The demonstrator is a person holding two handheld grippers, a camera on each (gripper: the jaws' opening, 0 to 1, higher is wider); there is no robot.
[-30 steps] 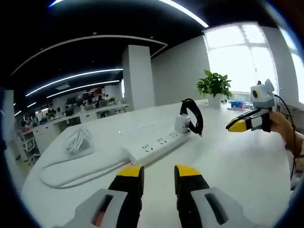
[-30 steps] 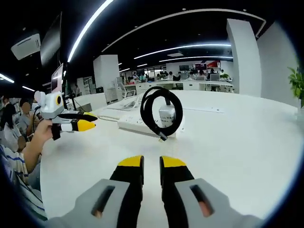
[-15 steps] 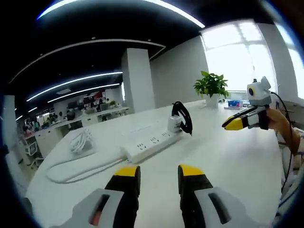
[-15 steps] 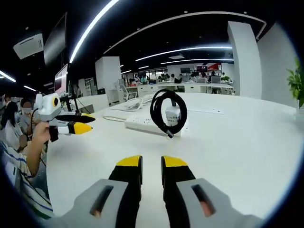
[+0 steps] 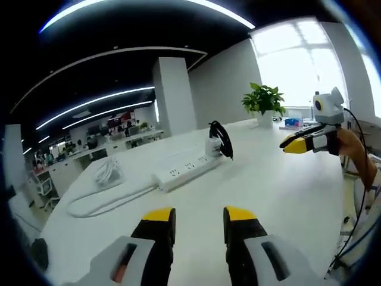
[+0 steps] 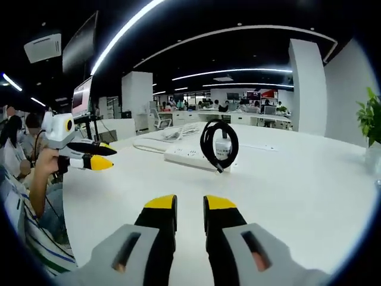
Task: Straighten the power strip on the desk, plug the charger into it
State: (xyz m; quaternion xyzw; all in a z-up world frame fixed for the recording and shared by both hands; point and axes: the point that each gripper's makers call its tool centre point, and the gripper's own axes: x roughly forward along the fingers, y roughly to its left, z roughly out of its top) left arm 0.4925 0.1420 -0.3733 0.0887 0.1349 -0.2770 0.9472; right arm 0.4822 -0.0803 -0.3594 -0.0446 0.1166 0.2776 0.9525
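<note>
A broad white desk [image 5: 280, 196] carries everything. On it lies the white power strip [image 5: 187, 168], set at a slant in the left gripper view, its white cable [image 5: 98, 199] looping off to a bundled coil. The white charger [image 5: 213, 145] with its looped black cord [image 5: 221, 138] stands plugged in at the strip's far end. A potted plant [image 5: 264, 101] sits by the window. No writing on the strip or charger is legible. The left gripper [image 5: 196, 215] hovers above the desk well short of the strip, jaws a moderate gap apart, holding nothing. The right gripper [image 6: 190, 203] hovers likewise, jaws narrowly parted and empty.
</note>
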